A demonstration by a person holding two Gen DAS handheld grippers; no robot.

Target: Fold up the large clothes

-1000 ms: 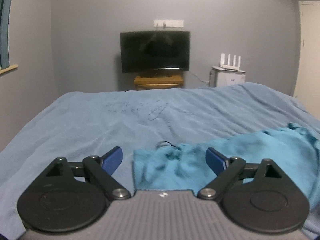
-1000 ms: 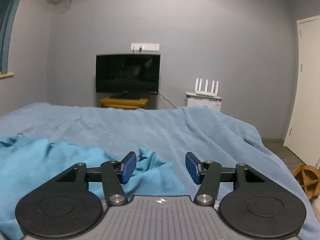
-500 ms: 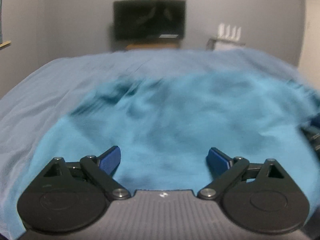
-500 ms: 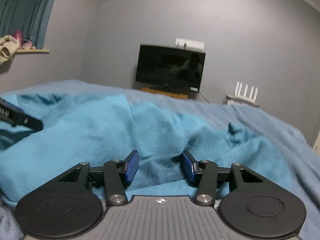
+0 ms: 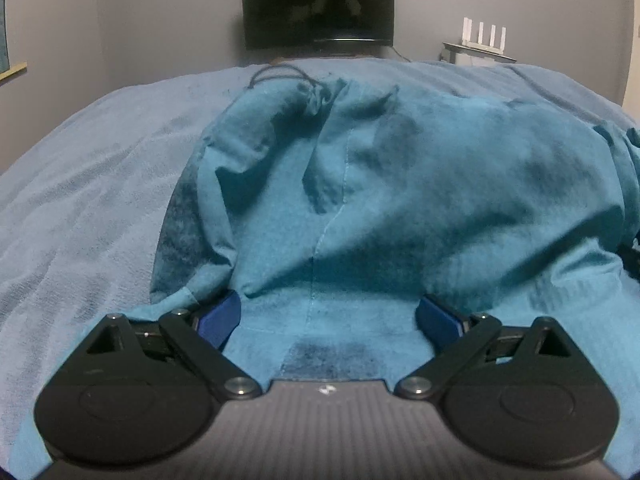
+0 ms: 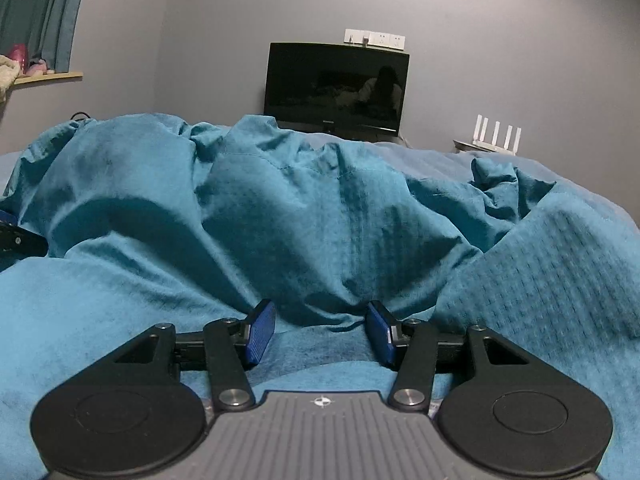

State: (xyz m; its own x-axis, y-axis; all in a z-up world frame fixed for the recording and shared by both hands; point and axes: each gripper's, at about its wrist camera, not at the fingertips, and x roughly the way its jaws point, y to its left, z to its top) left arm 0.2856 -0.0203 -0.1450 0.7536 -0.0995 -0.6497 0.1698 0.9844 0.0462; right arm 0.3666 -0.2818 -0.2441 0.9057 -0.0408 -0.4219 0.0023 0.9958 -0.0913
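A large teal garment (image 5: 400, 184) lies crumpled on the bed, with a dark drawstring (image 5: 280, 74) at its far end. It also fills the right wrist view (image 6: 280, 220). My left gripper (image 5: 328, 316) is open and low over the garment's near edge, cloth lying between its blue pads (image 5: 218, 316). My right gripper (image 6: 320, 332) is open, its pads (image 6: 260, 330) down in the folds of the cloth. The left gripper's tip shows at the left edge of the right wrist view (image 6: 20, 240).
A light blue blanket (image 5: 100, 184) covers the bed. A black TV (image 6: 336, 88) stands at the far wall, with a white router (image 6: 496, 132) on a small cabinet to its right. A windowsill with curtain (image 6: 44, 40) is at the left.
Both grippers have moved forward and down onto the teal garment, which now fills both views. Both stay open; the right one's jaws look slightly narrower than a second ago.
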